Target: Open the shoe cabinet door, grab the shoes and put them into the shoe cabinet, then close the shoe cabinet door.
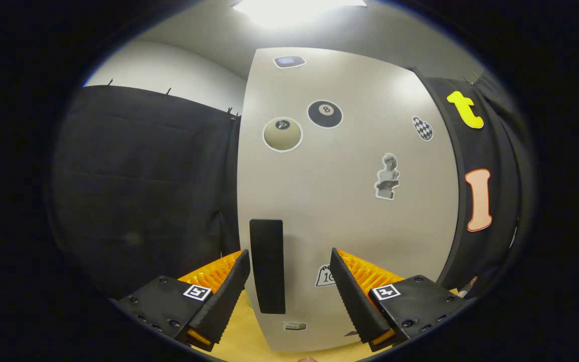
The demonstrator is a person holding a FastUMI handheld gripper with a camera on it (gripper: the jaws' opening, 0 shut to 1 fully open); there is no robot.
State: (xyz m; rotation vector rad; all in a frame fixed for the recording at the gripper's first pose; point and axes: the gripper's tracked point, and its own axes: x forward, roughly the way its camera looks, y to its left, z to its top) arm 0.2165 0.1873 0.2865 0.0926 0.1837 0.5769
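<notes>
Two fingers of the gripper (289, 296) stand wide apart, holding nothing, with the shut shoe cabinet door (350, 201) just ahead and its dark handle (267, 266) between them. Any grip should center squarely on that handle.

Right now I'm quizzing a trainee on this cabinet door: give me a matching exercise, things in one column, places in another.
Things:
1. handle
2. eight-ball sticker
3. statue sticker
4. gripper

Places:
A. near the door's top, beside a pale ball sticker
B. open, fingers either side of the handle
C. dark vertical bar low on the door
D. mid-door, beyond the right finger

Pairs: 1-C, 2-A, 3-D, 4-B
</notes>
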